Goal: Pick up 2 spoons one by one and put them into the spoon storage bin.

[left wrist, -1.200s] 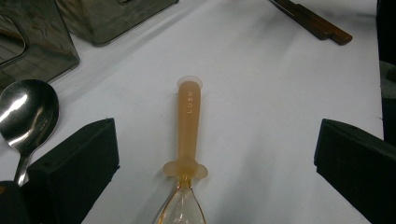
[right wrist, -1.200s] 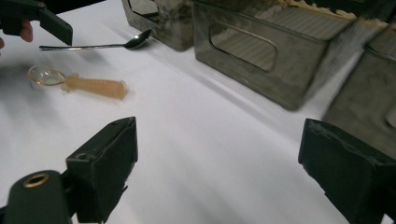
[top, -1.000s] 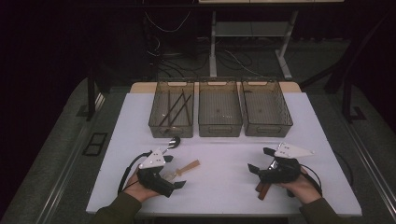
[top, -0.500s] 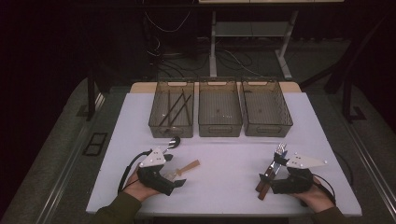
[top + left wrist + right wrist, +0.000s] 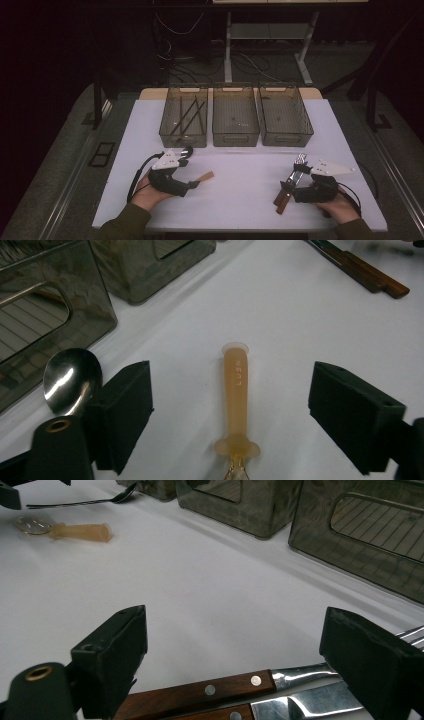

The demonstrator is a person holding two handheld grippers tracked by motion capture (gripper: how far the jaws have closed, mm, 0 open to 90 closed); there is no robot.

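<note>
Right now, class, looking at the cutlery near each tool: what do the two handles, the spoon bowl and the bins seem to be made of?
Amber handle: translucent, matt, moulded lettering, likely plastic or silicone.
Brown handles: visible grain and metal rivets, probably wood.
Spoon bowl: mirror-bright reflections, likely polished steel.
Bins: smoky see-through walls, apparently tinted plastic.

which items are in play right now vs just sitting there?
In play:
- left gripper, open over amber-handled utensil
- right gripper, open over wood-handled cutlery

Sitting there:
- spoon
- three bins
- sticks in left bin
</note>
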